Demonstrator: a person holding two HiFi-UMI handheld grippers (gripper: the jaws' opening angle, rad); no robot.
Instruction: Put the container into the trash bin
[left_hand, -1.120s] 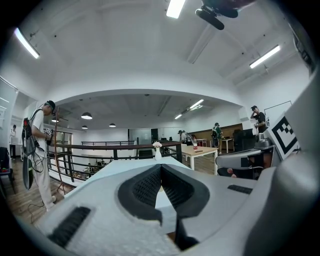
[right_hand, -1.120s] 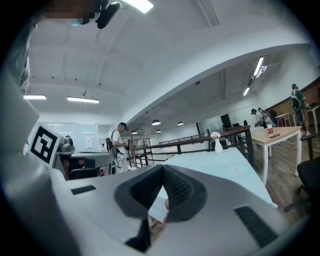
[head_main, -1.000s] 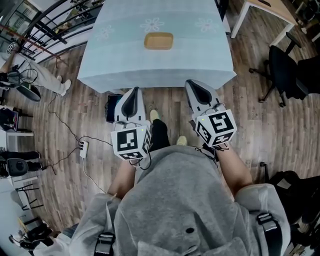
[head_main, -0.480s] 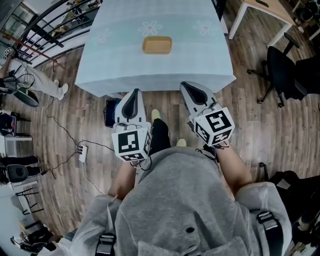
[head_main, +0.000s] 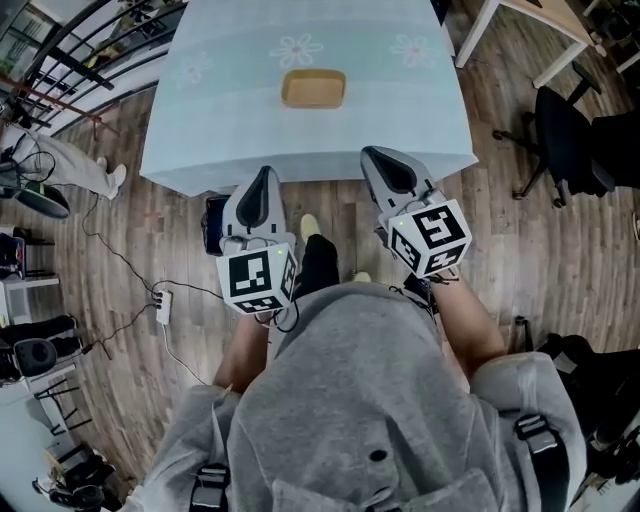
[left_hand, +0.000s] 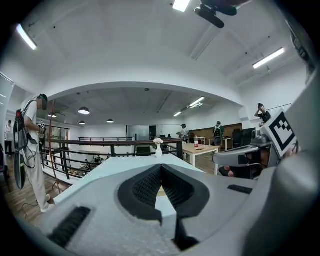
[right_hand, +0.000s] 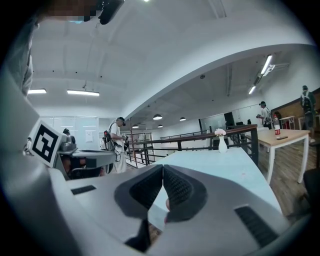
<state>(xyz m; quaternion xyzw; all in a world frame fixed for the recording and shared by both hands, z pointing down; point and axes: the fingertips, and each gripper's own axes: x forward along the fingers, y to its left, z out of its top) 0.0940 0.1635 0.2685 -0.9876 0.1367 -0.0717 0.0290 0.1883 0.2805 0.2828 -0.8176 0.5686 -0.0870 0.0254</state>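
Observation:
A shallow tan container (head_main: 313, 88) lies on the table under a pale blue cloth (head_main: 220, 110), a little beyond the table's middle. Both grippers point at the table's near edge, level and side by side, well short of the container. My left gripper (head_main: 262, 178) (left_hand: 161, 167) is shut with nothing between its pads. My right gripper (head_main: 383, 158) (right_hand: 163, 167) is shut too and holds nothing. A dark bin-like box (head_main: 212, 225) stands on the floor under the table's near left corner, partly hidden by the left gripper.
A small white vase with flowers (left_hand: 158, 148) (right_hand: 222, 143) stands at the table's far end. A black office chair (head_main: 565, 140) and a wooden desk (head_main: 530, 15) are to the right. On the left are a person (head_main: 60, 160), a railing, and a power strip with cables (head_main: 160, 298).
Both grippers have moved forward together and now reach the table's near edge. The container has not moved on the cloth. Both pairs of jaws stayed shut.

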